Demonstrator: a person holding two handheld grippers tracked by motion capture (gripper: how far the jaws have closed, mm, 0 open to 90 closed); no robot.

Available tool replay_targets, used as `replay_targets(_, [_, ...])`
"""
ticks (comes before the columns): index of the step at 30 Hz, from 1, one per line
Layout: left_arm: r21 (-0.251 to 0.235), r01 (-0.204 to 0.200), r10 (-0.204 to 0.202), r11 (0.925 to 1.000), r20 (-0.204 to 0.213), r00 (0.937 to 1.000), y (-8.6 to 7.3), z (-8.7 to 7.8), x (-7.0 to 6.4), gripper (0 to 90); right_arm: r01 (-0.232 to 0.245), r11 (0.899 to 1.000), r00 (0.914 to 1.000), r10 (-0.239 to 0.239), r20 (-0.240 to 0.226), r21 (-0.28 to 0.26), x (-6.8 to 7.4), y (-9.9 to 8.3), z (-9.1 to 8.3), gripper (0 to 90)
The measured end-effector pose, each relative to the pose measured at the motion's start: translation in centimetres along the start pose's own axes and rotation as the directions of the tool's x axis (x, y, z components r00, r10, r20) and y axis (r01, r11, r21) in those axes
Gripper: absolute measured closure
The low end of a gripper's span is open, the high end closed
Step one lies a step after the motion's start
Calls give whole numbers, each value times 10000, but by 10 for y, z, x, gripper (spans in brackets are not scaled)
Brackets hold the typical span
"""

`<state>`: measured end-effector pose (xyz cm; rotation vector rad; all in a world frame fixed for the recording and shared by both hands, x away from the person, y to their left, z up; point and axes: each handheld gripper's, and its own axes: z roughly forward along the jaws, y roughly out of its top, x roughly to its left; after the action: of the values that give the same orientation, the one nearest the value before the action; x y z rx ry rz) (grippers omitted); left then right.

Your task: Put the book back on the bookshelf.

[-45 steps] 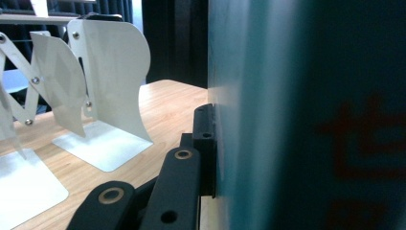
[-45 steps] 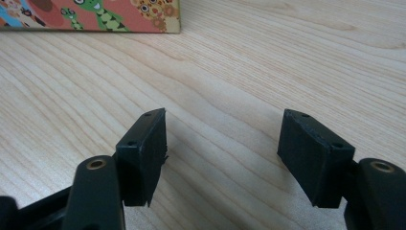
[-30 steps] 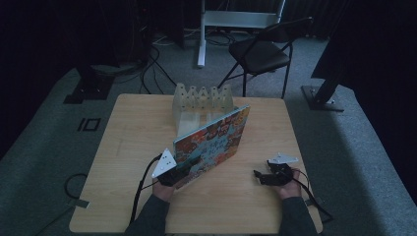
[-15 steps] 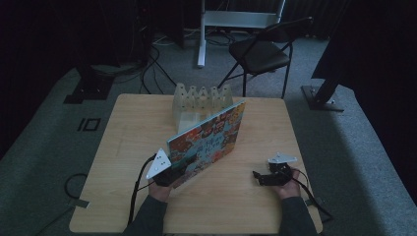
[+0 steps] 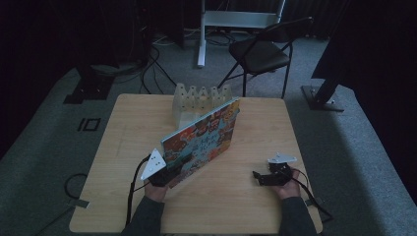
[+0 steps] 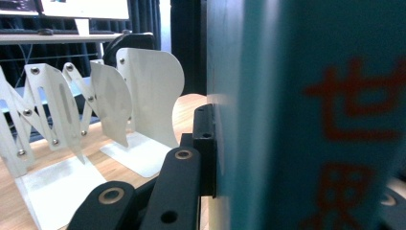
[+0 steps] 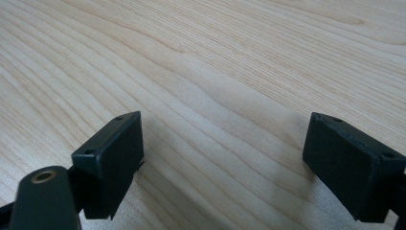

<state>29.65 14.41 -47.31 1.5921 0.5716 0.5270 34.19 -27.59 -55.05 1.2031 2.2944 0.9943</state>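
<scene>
Your left claw (image 5: 169, 179) pinches the book (image 5: 201, 140) at its near corner, tilted above the table (image 5: 123, 147) before the rack (image 5: 199, 101). Stiff, likely heavy, probably slick: grip deeper along the spine. Right claw (image 5: 260, 178) spread, resting.

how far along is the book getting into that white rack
Done: the left tool is clamped on the book at its near corner and has it tilted up off the table. In hand: the book hangs between the person and the white rack. Left: stand it in one of the rack's slots and let go. The right tool rests open on the table, idle.
</scene>
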Motion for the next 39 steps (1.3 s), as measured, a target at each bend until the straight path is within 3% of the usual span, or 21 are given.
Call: replay_targets(39, [117, 247, -240, 9996, -602, 9979, -5, -13, 10, 813, -16, 10000, 10000, 16, -5, 4, 0, 0, 0, 136])
